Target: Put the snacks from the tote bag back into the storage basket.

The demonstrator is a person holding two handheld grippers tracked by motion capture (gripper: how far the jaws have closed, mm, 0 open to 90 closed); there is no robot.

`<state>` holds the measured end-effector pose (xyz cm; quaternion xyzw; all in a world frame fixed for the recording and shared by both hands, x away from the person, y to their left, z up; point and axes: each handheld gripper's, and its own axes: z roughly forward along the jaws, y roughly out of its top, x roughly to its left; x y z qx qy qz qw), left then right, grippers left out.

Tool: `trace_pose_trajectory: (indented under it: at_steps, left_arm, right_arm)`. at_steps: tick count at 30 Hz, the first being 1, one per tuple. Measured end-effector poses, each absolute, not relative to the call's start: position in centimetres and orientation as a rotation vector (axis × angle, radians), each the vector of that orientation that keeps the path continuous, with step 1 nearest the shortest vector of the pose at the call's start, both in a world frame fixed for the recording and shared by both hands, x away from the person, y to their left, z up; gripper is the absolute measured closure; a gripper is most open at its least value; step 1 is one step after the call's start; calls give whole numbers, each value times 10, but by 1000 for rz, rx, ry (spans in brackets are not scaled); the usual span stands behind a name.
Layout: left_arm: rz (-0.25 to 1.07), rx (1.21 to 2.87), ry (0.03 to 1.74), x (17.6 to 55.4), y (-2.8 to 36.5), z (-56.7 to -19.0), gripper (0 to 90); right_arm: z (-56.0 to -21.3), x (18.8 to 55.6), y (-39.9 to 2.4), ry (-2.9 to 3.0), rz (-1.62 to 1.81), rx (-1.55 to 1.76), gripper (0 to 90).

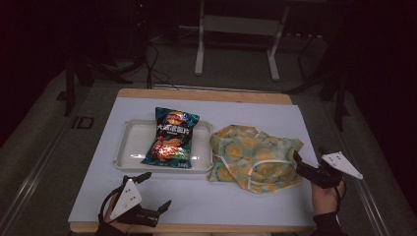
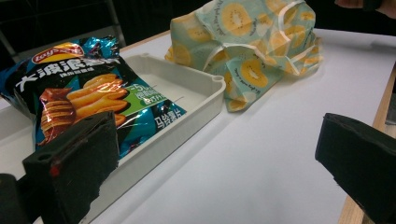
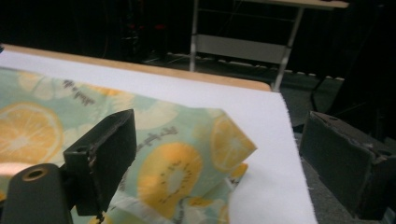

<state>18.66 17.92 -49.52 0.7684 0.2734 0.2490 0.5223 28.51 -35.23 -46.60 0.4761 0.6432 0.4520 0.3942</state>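
White sheeting covers the bench (image 1: 196, 196), with a strip of wood showing at its far and near edges. From the high view, a cream plastic tray (image 1: 129, 147) sits at about ten o'clock from the bench's middle, and a teal bag of Lay's chips (image 1: 171, 137) lies across its right half, the top of the bag pointing to twelve o'clock. Just beside the tray at three o'clock lies a crumpled fruit-print cloth bag (image 1: 255, 157), pale green with orange and kiwi slices and white handles.

The left claw view brings the chip bag (image 2: 88, 98) close enough to read the red and yellow Lay's logo; large white Chinese characters sit below it, above pictured wavy chips, with a green patch of smaller writing too fine to read. It also shows the tray (image 2: 201, 100) wall and the cloth bag (image 2: 252, 51) touching or nearly touching the tray's corner. The right claw view shows grey script printed on the cloth bag (image 3: 177, 158), too blurred to read, and a table frame in the dark background.

The left claw (image 1: 153, 192) rests low at seven o'clock, pointing toward two o'clock, jaws wide apart and empty. The right claw (image 1: 310, 162) is at four o'clock, held in a hand (image 1: 325, 195), pointing to ten o'clock, jaws apart at the cloth bag's right edge, gripping nothing.
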Motion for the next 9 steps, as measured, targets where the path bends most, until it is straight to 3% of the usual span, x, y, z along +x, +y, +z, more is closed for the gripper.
trace_pose_trajectory:
  at_steps: [9]
  left_arm:
    - [597,1841,652,186,179,-495,1]
  right_arm:
    - [-465,284,-351,1635,1155,1191,109]
